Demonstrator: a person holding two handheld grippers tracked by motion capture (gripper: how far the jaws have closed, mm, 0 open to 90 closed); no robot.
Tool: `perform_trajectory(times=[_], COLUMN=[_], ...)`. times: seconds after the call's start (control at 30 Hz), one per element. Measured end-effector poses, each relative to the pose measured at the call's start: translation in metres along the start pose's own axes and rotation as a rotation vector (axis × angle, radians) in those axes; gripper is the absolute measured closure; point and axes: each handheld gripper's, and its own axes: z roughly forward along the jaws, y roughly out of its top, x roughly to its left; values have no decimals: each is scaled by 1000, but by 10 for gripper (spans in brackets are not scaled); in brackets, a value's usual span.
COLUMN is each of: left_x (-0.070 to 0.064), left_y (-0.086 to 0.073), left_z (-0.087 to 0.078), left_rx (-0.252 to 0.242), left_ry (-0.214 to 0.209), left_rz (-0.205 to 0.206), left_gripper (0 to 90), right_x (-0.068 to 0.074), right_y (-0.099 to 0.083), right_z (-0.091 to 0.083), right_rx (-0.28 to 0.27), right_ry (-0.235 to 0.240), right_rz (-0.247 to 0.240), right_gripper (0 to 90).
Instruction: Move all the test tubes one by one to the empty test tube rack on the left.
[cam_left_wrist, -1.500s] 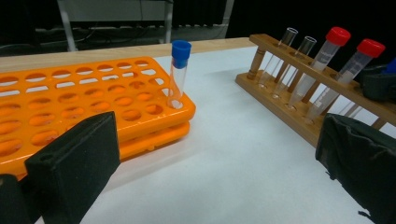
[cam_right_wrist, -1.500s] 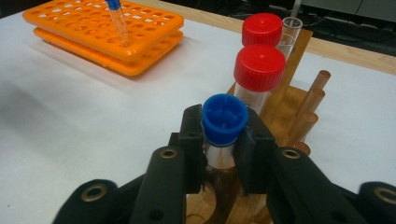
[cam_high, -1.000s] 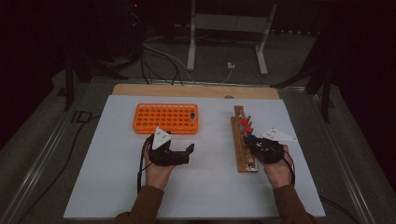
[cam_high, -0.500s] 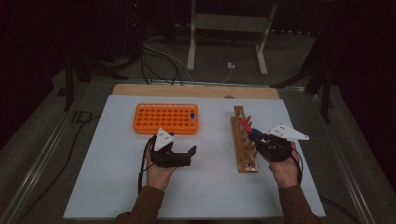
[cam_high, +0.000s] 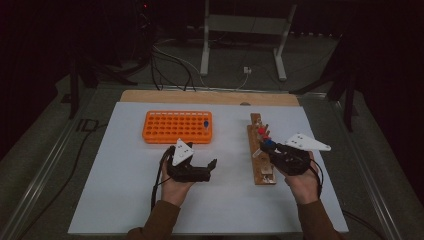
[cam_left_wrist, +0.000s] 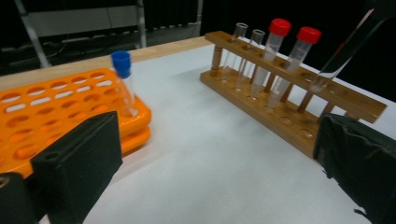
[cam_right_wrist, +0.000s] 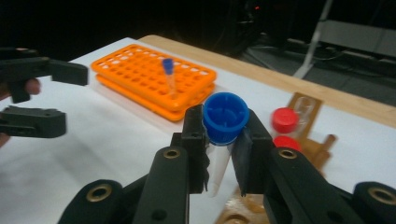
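My right gripper (cam_right_wrist: 223, 140) is shut on a blue-capped tube (cam_right_wrist: 226, 116), held tilted just above the wooden rack (cam_high: 261, 165); its clear lower end (cam_left_wrist: 345, 51) hangs over the rack's top bar. The wooden rack (cam_left_wrist: 289, 112) holds two red-capped tubes (cam_left_wrist: 279, 28) and two uncapped clear tubes (cam_left_wrist: 240, 29). My left gripper (cam_high: 212, 170) stands open over the white table between the two racks, jaws wide apart with nothing between them. The orange rack (cam_high: 177, 126) holds one blue-capped tube (cam_high: 205, 122) at its right end.
A white sheet (cam_high: 125, 200) covers the table, with a wooden strip (cam_high: 200, 96) along its far edge. Beyond it stand a metal stand (cam_high: 242, 30) and cables on the dark floor. A cable (cam_high: 157, 182) trails from my left gripper.
My right gripper has tipped and lifted a little at the wooden rack, with the blue-capped tube in it. My left gripper has drifted slightly toward me, still open.
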Motion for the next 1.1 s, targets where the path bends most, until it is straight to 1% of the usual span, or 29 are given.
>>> perform_trajectory(times=[0.07, 0.13, 0.2, 0.27, 0.33, 0.4, 0.53, 0.63, 0.7, 0.77, 0.93, 1.1], left_x=[-4, -8, -12, -17, -24, -31, -45, -52, -55, -57, -64, -68], left_y=[1, 3, 6, 8, 11, 13, 10, 9, 10, 11, 12, 14], left_z=[1, 2, 3, 4, 8, 11, 21, 30, 33, 36, 42, 46], left_rx=[-2, -4, -6, -11, -16, -18, -12, 1, 2, -1, 7, 18], left_ry=[-10, -21, -42, -62, -79, -98, -133, -138, -141, -140, -137, -139], left_rz=[14, 20, 13, 11, 19, 34, 55, 78, 90, 103, 139, 165], left_gripper=[32, 35, 41, 50, 60, 73, 145, 176, 192, 223, 372, 551], right_x=[1, 3, 4, 6, 9, 12, 17, 20, 21, 23, 28, 31], right_y=[-1, -2, -4, -4, -4, -4, -5, -6, -7, -7, -7, -8], right_z=[3, 5, 7, 9, 12, 14, 17, 21, 22, 23, 26, 29], right_rx=[3, 11, 15, 22, 27, 33, 41, 52, 54, 57, 64, 72], right_ry=[24, 36, 52, 57, 74, 81, 97, 112, 118, 126, 139, 155], right_rz=[13, 21, 35, 32, 44, 34, 29, 31, 35, 30, 27, 33], right_gripper=[770, 769, 770, 769, 769, 769, 769, 768, 769, 768, 768, 768])
